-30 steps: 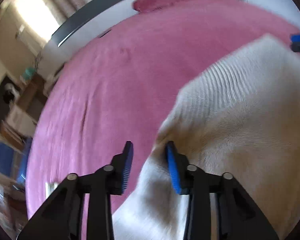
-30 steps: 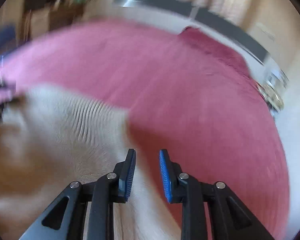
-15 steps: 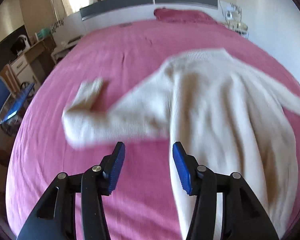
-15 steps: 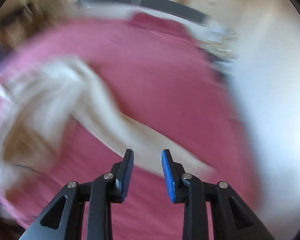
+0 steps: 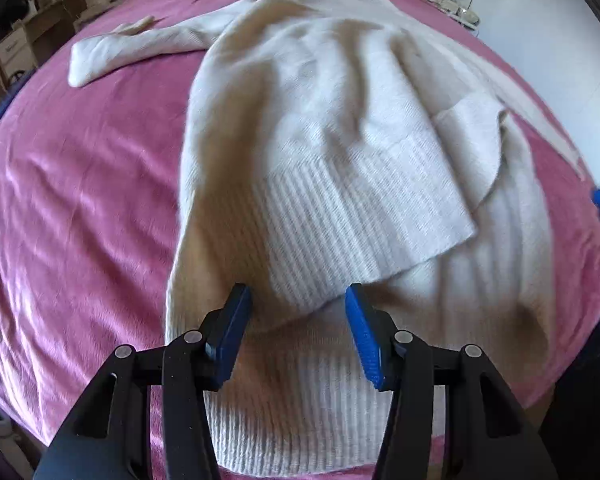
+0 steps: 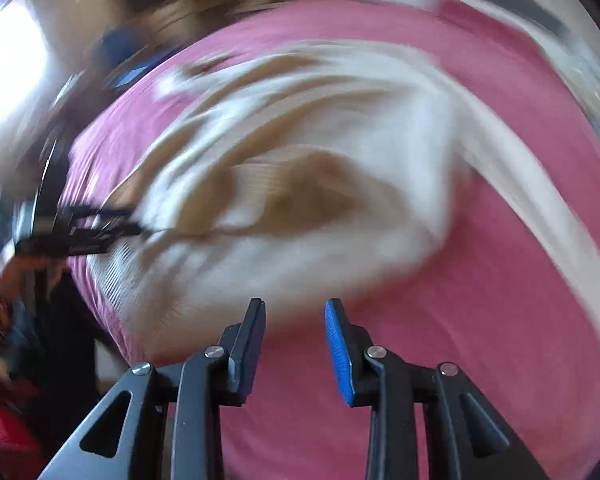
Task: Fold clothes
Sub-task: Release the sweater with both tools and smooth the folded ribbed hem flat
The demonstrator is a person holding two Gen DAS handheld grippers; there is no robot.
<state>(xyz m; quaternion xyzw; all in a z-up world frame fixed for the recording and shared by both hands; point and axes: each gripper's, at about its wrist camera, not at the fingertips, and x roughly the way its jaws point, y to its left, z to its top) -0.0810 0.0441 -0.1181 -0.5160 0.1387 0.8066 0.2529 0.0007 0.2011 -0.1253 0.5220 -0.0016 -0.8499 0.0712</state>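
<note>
Cream sweater lying rumpled on the pink bed, hem part-folded up. Left claw hovering over the hem, jaws apart, gripping nothing. Right claw gaping, empty.

Each gripper, left gripper and right gripper, has two black angular fingers with triangular cut-outs, round silver screws at the joints and ribbed blue pads; dark clothing shows blurred at the edge.
</note>
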